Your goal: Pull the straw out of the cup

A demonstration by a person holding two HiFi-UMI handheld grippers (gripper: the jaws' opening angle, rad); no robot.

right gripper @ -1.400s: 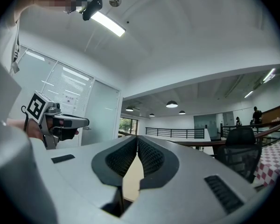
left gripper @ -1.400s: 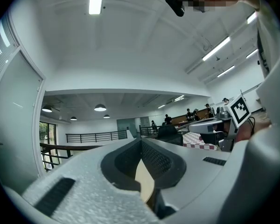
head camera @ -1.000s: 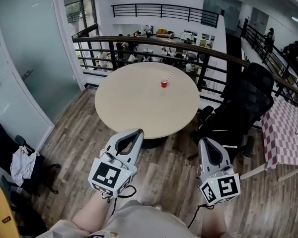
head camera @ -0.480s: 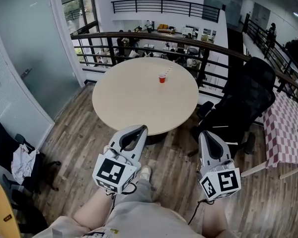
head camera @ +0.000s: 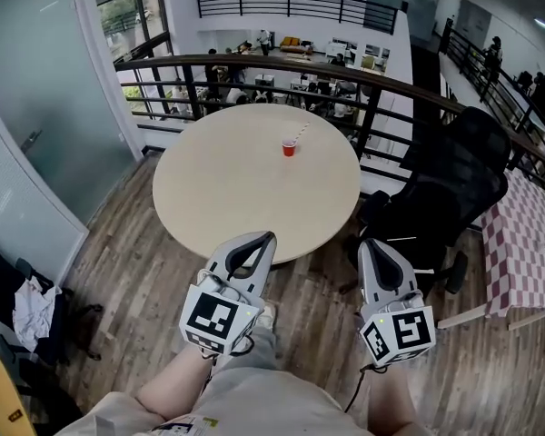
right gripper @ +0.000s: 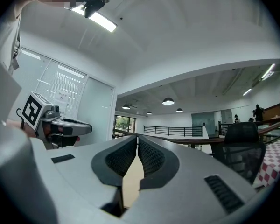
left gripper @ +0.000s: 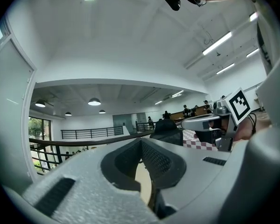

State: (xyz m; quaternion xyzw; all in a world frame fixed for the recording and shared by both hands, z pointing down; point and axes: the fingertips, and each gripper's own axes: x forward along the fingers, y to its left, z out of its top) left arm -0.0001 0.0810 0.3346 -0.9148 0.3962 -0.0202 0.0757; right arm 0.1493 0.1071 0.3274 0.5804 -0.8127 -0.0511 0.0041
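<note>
1. One round table (head camera: 245, 198) fills the middle of the head view. It is bare except for the cup on its far side.
2. One black office chair (head camera: 450, 184) stands at the table's right edge, clear of the line to the cup.
3. There are two grippers, and both are short of the table's near edge. The left gripper (head camera: 267, 237) has its jaws pressed together with nothing between them, as its own view confirms (left gripper: 141, 142). The right gripper (head camera: 367, 243) is closed too, its pads meeting tip to tip on nothing (right gripper: 136, 138).
4. One red cup (head camera: 289, 148) stands upright, far across the table and well apart from both tools. It lies almost straight ahead of the left gripper and off to the far left of the right one, so the left looks the nearer.
5. One straw (head camera: 302, 133) sits in the cup. Its long axis leans up and away to the far right, so the pull probably follows that slant.
</note>
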